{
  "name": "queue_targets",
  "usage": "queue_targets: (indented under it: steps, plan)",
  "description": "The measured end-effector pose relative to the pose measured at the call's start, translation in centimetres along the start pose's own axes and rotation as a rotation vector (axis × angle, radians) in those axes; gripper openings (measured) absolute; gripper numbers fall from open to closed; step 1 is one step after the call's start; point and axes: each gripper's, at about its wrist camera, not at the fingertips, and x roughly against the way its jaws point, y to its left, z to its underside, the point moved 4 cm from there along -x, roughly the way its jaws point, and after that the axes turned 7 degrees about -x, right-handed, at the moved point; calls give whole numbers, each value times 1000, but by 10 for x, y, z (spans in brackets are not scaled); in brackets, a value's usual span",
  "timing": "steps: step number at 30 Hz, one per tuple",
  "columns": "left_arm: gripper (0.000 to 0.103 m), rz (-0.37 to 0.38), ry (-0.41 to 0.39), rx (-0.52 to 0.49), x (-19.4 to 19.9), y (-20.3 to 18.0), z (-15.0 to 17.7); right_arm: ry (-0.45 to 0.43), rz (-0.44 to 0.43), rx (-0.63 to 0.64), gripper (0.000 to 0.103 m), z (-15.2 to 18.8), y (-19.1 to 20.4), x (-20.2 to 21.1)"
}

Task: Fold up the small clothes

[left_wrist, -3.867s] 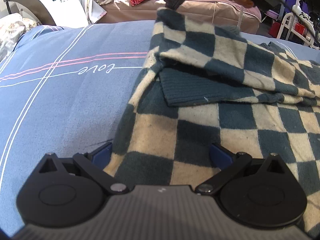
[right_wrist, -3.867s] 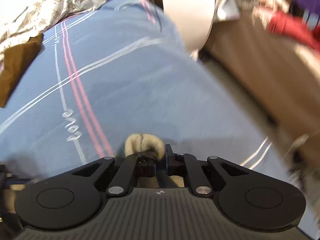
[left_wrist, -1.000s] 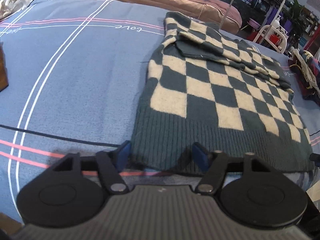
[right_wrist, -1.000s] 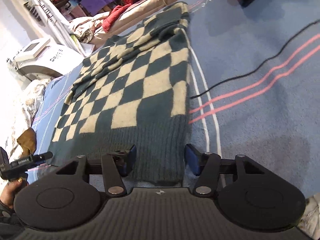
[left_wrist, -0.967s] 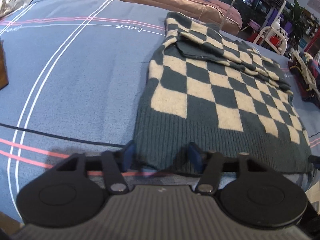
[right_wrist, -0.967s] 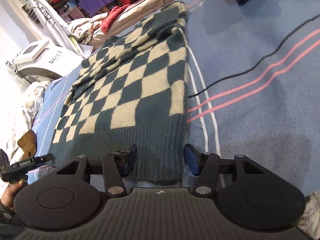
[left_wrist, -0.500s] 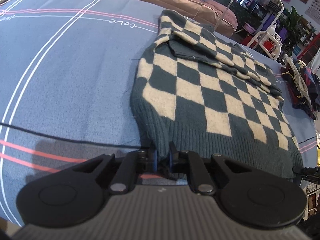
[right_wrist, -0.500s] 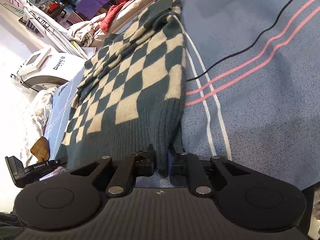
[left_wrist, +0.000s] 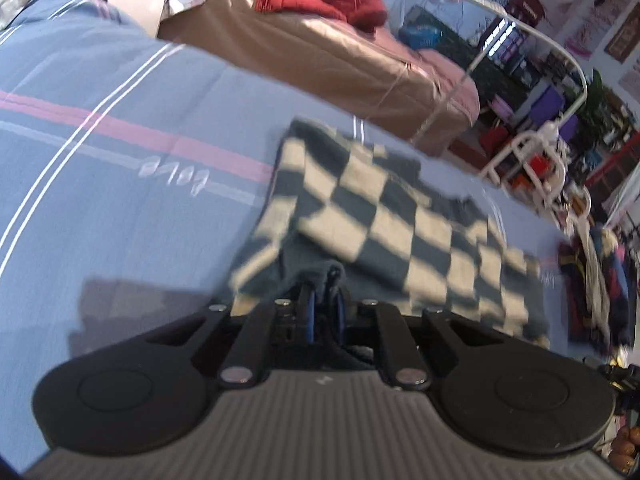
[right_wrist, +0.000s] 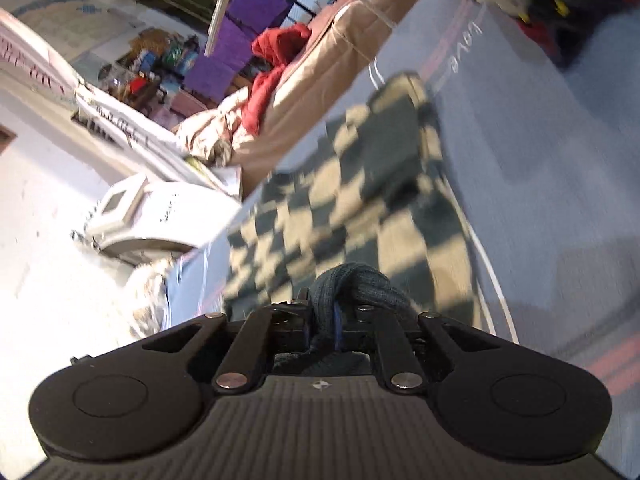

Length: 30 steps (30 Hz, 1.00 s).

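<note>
Blue bedspread (left_wrist: 120,208) beneath checked sweater (left_wrist: 384,228) — hem pinched in left tool (left_wrist: 322,312) and right tool (right_wrist: 324,320) — tan mattress (left_wrist: 320,56) beyond.

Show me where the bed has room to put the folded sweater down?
Bare blue blanket lies left of the checkered sweater, around the pink stripe and white lines. More bare blanket lies on the sweater's other side. It is crowded by the dark clothes pile at the far right edge, and the brown couch borders the back.

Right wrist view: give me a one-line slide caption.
Right gripper clamped on the ribbed hem of the checkered sweater, lifting it over the blue bedspread.
</note>
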Motion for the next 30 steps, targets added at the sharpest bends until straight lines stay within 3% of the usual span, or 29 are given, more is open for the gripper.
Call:
queue_targets:
  steps: [4, 10, 13, 16, 17, 18, 19, 21, 24, 26, 29, 30]
  plan:
    - [10, -123, -41, -93, -36, -14, -62, -28, 15, 28, 19, -55, 12, -41]
    - [10, -209, -58, -119, -92, -26, -136, -51, 81, 40, 18, -125, 21, -100]
    - [10, -245, -30, -132, -123, -27, -151, -57, 137, 21, 18, -142, 14, -121]
    - [13, -208, 19, -135, -140, -26, -147, -60, 179, 42, 18, -147, 7, -132]
    - [17, -188, 19, -133, -138, -24, -142, -54, 177, 32, 18, -146, 4, -133]
    - [40, -163, 21, -131, -134, -22, -136, -45, 176, 16, 18, -143, 0, -133]
    - [72, -139, 31, -129, -129, -20, -129, -35, 181, 11, 18, -141, -4, -134]
    - [96, -125, 44, -143, -118, -13, -117, -19, 204, 49, 18, -135, -7, -135]
    - [97, -171, 82, -195, -109, -3, -103, -14, 211, 100, 18, -132, -9, -136]
    - [94, -192, 156, -211, -115, 7, -92, -13, 209, 96, 18, -131, -10, -137]
    - [64, -189, 221, -167, -129, 23, -76, -13, 214, 88, 19, -131, -10, -139]
    - [47, -163, 215, -130, -131, 26, -73, -13, 214, 81, 19, -131, -10, -140]
